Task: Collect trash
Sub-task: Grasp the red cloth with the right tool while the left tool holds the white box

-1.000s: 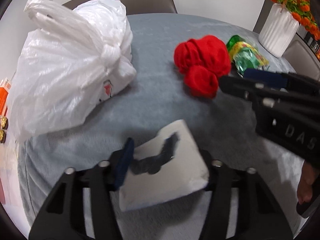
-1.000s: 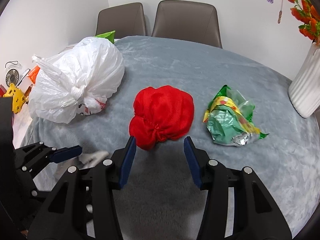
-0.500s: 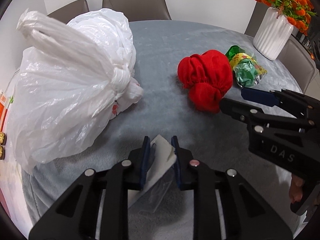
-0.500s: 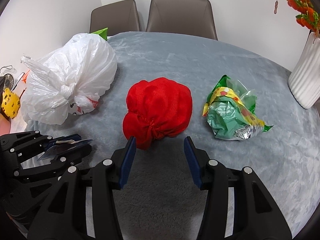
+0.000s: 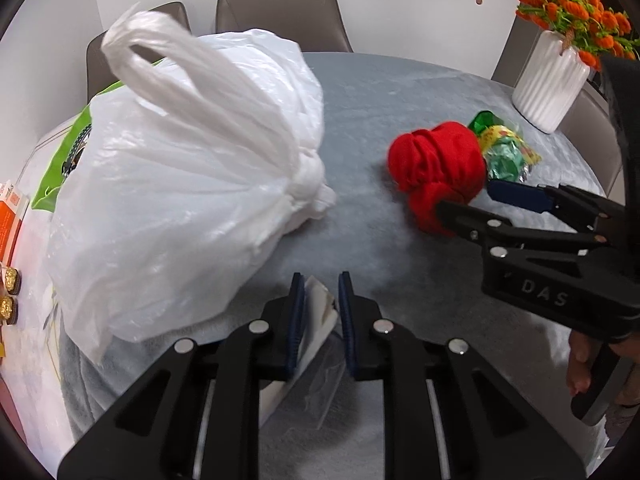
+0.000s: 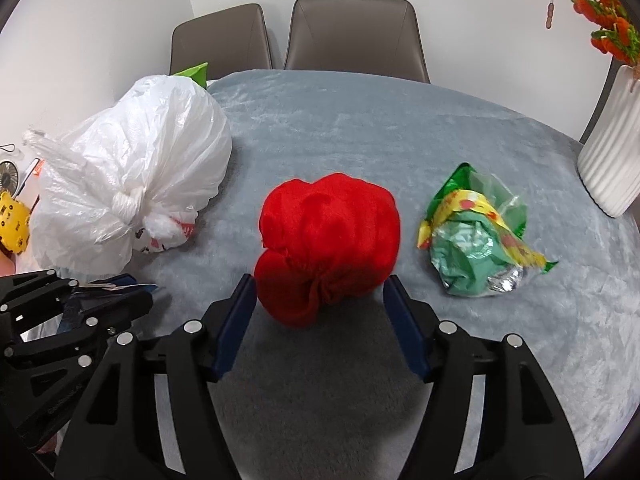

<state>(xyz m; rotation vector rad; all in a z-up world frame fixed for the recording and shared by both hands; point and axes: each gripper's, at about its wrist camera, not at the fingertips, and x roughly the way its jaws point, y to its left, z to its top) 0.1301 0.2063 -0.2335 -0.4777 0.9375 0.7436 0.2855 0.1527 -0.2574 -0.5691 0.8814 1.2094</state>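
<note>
1. Two tools are at work on the grey counter (image 6: 360,128), and the change is on the left: a second ago the left tool (image 5: 320,312) stood wide around a flat white wrapper (image 5: 316,320); now its jaws are nearly together, clamped on that wrapper, which stands on edge between the blue pads.
2. Lifted with the wrapper, the left tool has swung closer to the knotted white bag (image 5: 192,184), which now fills much more of its view. I judge the wrapper is headed there, though the knot looks tied and I cannot see an opening.
3. Meanwhile the right tool (image 6: 316,312) has moved forward: its jaws stay wide apart, and the red cloth bundle (image 6: 328,240) now sits just between the fingertips, not yet gripped.
4. Beside it, the crumpled green-and-yellow packet (image 6: 480,240) lies untouched near the white vase (image 6: 612,160), so collection is at an early stage.
</note>
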